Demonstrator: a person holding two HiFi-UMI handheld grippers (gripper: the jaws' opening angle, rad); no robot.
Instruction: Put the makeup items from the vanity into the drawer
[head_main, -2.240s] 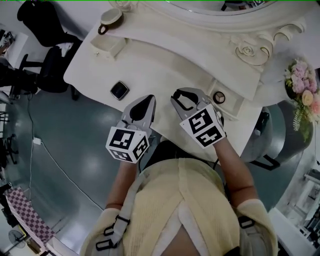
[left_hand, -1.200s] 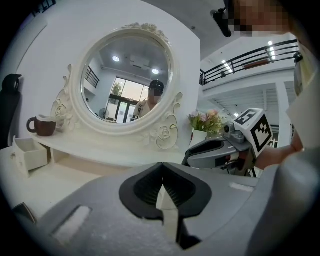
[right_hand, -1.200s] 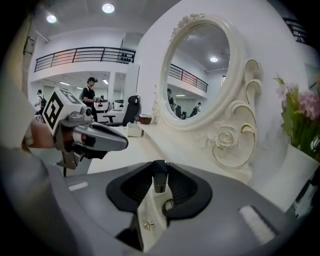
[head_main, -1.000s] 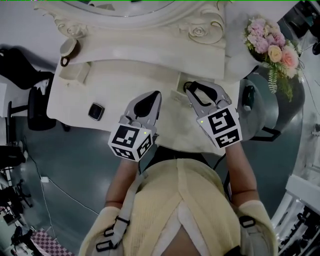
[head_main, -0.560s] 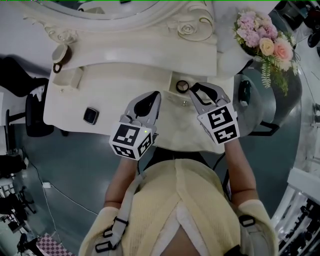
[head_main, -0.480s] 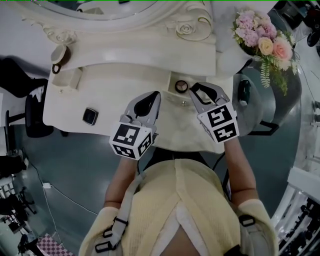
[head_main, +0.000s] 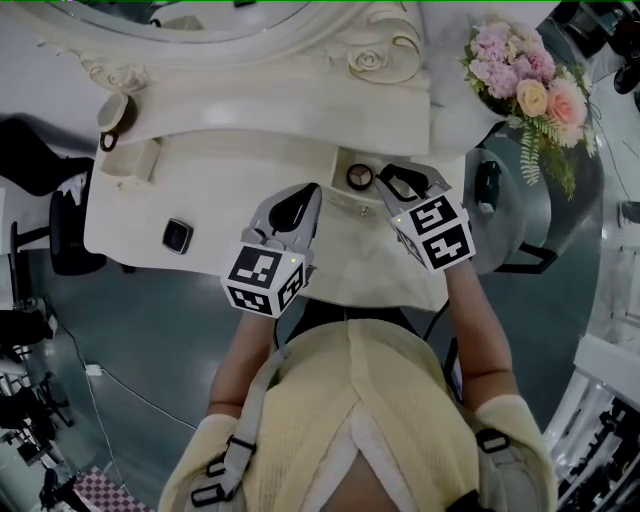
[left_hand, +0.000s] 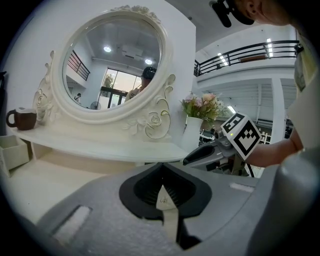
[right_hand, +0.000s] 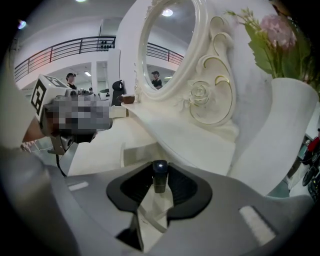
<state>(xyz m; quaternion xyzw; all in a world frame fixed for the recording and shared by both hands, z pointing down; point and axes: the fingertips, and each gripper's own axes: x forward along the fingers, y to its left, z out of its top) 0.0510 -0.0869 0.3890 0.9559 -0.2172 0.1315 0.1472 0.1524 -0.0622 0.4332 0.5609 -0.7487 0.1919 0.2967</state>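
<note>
Pinches a small dark makeup tube (right_hand: 159, 174) between the jaws of the right gripper (right_hand: 159, 192), over the open vanity drawer (head_main: 392, 160), just beside a round compact (head_main: 358, 176) lying inside. Holds the left gripper (left_hand: 164, 200) pressed together, empty, near the drawer's left.

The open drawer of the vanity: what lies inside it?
A round compact lies in the drawer, near its left end. The right gripper, shut on a small dark tube, hangs over the drawer's right part and covers it, so anything there cannot be seen.
</note>
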